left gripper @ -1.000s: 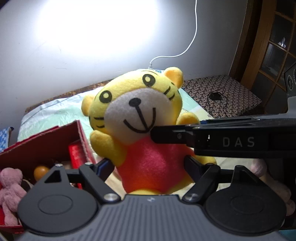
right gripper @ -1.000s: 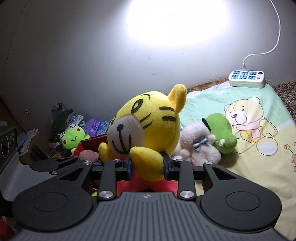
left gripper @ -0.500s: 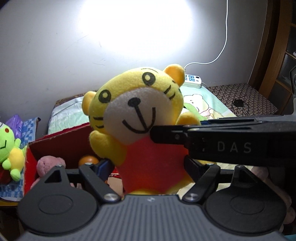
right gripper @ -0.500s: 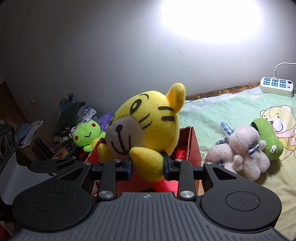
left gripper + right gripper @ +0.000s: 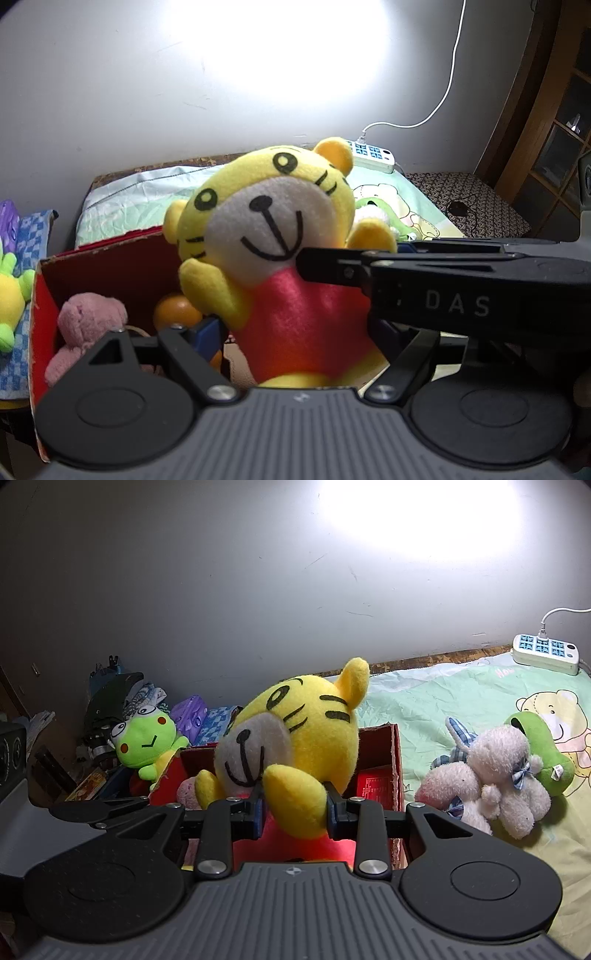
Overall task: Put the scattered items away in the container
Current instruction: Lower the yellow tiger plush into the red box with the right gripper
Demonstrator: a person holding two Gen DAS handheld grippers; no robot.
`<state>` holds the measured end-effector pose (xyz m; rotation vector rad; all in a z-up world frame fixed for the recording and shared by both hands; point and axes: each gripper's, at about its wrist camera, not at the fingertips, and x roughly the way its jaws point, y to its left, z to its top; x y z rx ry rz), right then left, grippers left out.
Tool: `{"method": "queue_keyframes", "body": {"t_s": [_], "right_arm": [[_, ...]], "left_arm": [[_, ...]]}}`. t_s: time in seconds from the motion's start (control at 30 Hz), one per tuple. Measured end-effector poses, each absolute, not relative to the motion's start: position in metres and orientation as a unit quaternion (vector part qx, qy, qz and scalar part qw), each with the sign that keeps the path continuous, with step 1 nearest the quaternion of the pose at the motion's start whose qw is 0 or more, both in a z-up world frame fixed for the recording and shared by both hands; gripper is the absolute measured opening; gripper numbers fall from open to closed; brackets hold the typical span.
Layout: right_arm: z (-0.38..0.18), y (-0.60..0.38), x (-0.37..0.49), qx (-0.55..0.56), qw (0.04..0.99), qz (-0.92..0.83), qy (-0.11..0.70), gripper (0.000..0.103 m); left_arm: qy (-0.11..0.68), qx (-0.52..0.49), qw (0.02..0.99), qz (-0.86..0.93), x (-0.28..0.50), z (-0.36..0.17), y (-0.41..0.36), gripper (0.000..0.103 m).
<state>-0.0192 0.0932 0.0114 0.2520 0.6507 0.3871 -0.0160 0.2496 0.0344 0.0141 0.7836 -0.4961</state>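
One yellow tiger plush hangs above the red box, where one pink plush and one orange ball lie. The left gripper clamps its red body; the right gripper, angled downward, clamps its arm.

My left gripper points down at a slant, its jaws clamped on the toy's red body. My right gripper crosses in from the right, pinching its yellow arm.
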Motion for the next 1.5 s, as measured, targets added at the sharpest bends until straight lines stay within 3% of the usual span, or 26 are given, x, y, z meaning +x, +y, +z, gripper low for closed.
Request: {"method": "queue_keyframes", "body": {"t_s": [0.7, 1.0, 1.27, 1.5], "right_arm": [[-0.013, 0.123, -0.006, 0.062, 0.927, 0.127, 0.348, 0.032], [-0.025, 0.127, 0.013, 0.034, 0.918, 0.092, 0.384, 0.033], [-0.037, 0.124, 0.022, 0.062, 0.909, 0.109, 0.398, 0.041], [-0.040, 0.128, 0.020, 0.053, 0.914, 0.119, 0.384, 0.043]], "left_arm": [[0.429, -0.028, 0.859, -0.278, 0.018, -0.013, 0.263, 0.081], [0.441, -0.035, 0.852, -0.279, 0.026, -0.026, 0.257, 0.089], [0.447, -0.055, 0.854, -0.260, 0.025, -0.028, 0.272, 0.091], [0.440, -0.038, 0.864, -0.243, 0.014, -0.022, 0.276, 0.088]]}}
